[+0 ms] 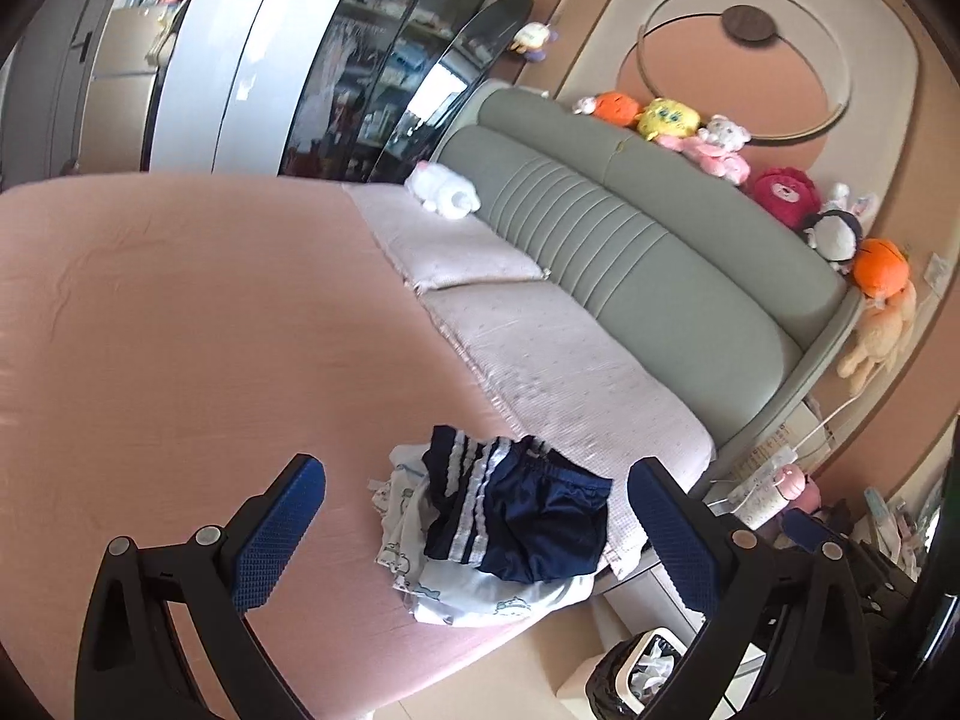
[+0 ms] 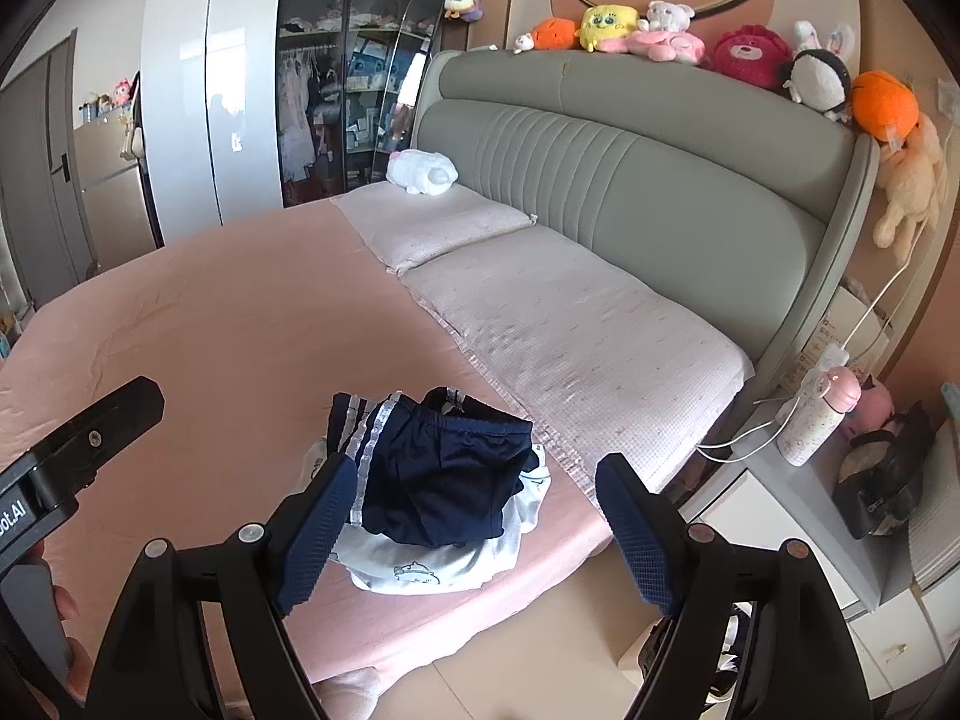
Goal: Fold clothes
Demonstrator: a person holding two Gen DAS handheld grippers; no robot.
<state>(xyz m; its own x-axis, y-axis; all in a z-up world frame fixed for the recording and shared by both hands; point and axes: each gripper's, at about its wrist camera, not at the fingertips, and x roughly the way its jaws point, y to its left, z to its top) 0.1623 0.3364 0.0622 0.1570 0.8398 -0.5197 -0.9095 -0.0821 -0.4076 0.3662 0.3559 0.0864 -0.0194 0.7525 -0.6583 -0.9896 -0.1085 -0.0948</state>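
Note:
A small heap of clothes lies near the front corner of the pink bed (image 1: 180, 330). On top are navy shorts (image 1: 528, 516) with white side stripes, also in the right wrist view (image 2: 438, 474). Under them is a pale printed garment (image 1: 474, 594), also seen in the right wrist view (image 2: 420, 564). My left gripper (image 1: 477, 510) is open and empty, held above and in front of the heap. My right gripper (image 2: 474, 504) is open and empty, its fingers either side of the heap from above. The left gripper's body shows at the left of the right wrist view (image 2: 72, 444).
Two pale pillows (image 2: 576, 324) lie along a grey padded headboard (image 2: 660, 162) topped with plush toys (image 2: 744, 48). A white plush (image 2: 420, 171) sits on the far pillow. A nightstand (image 2: 798, 516) with a pink bottle (image 2: 816, 420) and a waste bin (image 1: 642, 672) stand right of the bed. A wardrobe (image 2: 240, 90) stands behind.

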